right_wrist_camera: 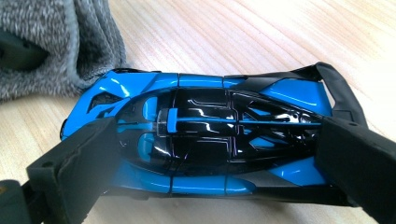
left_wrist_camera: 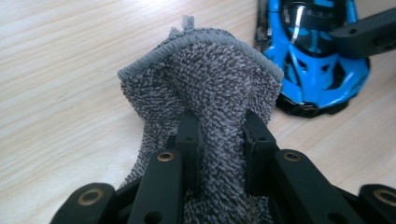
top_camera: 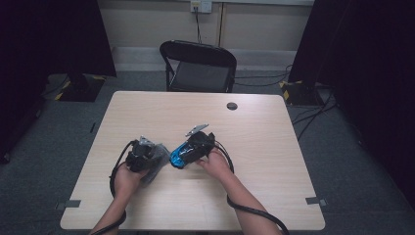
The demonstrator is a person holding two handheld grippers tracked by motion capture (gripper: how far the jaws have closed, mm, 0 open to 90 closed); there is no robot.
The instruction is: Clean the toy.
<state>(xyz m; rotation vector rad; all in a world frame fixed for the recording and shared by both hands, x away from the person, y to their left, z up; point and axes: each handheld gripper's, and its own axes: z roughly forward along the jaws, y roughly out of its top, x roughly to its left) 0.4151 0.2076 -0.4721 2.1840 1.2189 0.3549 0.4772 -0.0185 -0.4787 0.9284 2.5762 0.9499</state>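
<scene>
Toy car (right_wrist_camera: 205,140), blue and black, sits low centre on the table (top_camera: 274,147) in the high view, and the right gripper (top_camera: 198,144) has it clamped end to end: in the right gripper view one jaw is on the nose at lower left and the other on the tail at right, so the long axis runs straight across between them. Looks like a solid hold to me.

Left gripper (top_camera: 142,155) is pinched down on a grey terry cloth (left_wrist_camera: 205,93), jaws close together with a thick fold bunched up between them and the rest flopping out ahead. In the left gripper view the car shows at upper right of the frame, just beside the cloth's hemmed edge. In the right gripper view the cloth sits at upper left, touching or nearly touching the car's front corner.

So the cloth hand is right next to the nose of the car, and my guess is a wipe along the roof is what's coming. Nothing in the way really, just the right jaws covering both ends. A black chair (top_camera: 198,66) stands well back beyond the table.
</scene>
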